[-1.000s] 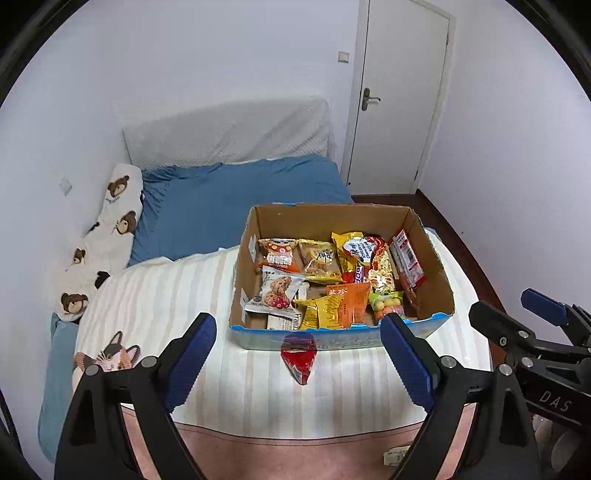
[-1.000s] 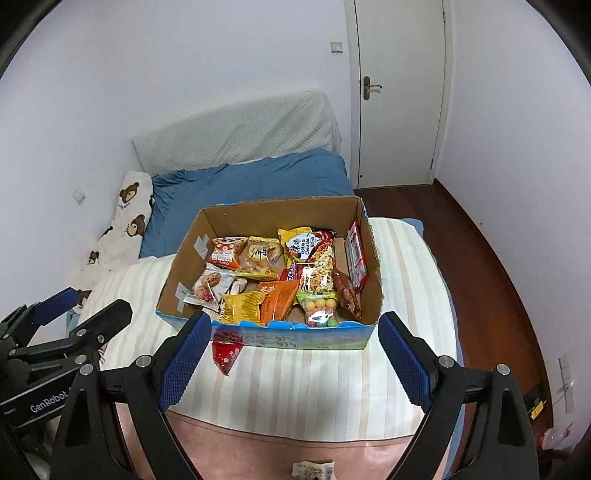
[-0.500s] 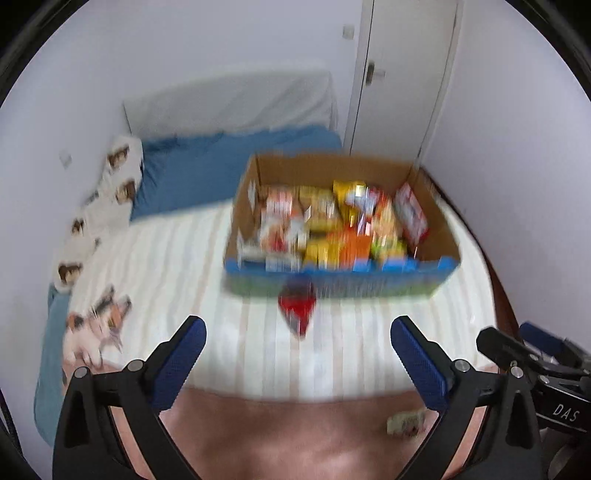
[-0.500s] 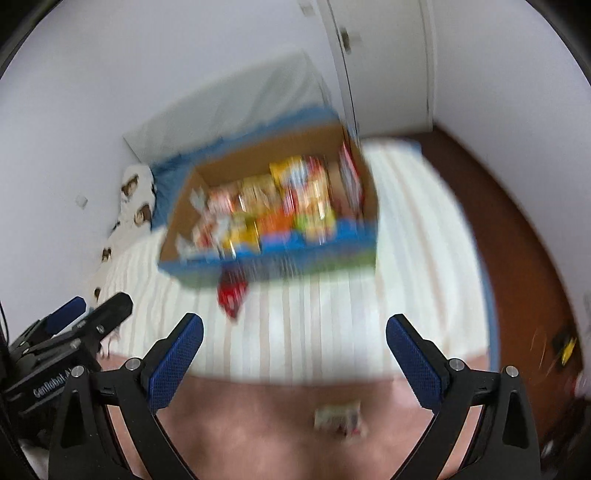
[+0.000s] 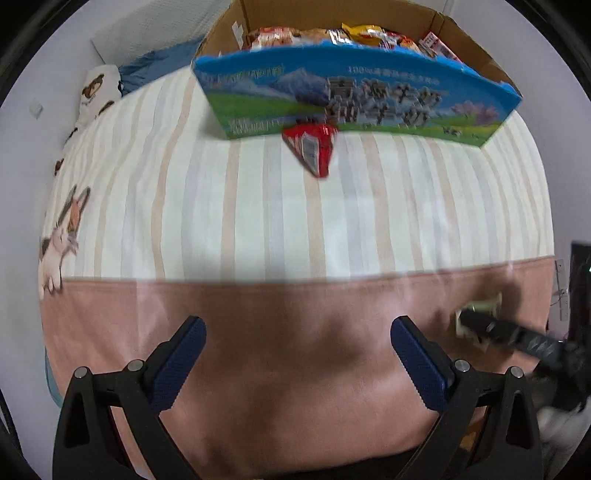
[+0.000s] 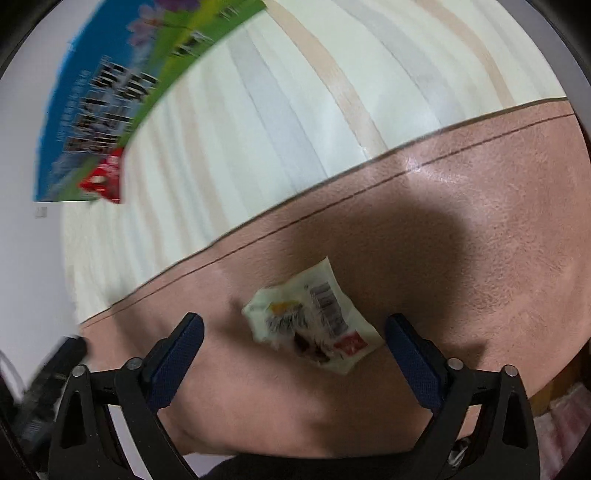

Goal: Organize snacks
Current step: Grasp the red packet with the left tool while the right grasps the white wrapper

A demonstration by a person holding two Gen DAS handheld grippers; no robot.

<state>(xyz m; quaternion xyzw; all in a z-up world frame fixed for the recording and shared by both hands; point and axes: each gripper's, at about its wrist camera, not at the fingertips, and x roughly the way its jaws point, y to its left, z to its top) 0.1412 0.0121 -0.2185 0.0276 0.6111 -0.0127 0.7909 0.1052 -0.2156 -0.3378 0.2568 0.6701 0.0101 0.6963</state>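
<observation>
A cardboard box [image 5: 354, 96] with a blue and green printed front stands on the bed, full of snack packets [image 5: 351, 33]. A red packet [image 5: 312, 147] lies against its front. My left gripper [image 5: 297, 332] hangs open over the pink band of the cover, with nothing between its fingers. My right gripper [image 6: 293, 325] points down over a white snack packet [image 6: 314, 325], which lies between its closing jaws; the pads stand apart from it. In the left wrist view one black finger [image 5: 491, 326] of the right gripper partly covers that white packet [image 5: 480, 306].
The bed cover has a pale striped part [image 5: 258, 206] and a pink band [image 5: 295, 295] along the near edge. A bear-print pillow [image 5: 98, 92] lies far left. The box [image 6: 110, 92] and red packet [image 6: 103, 181] sit upper left in the right wrist view. Floor [image 6: 569, 424] shows beyond the bed's edge.
Both grippers have dropped toward the bed and tipped downward, so the walls and door have left view. The white packet now lies between the right fingers. The left jaws stand slightly wider.
</observation>
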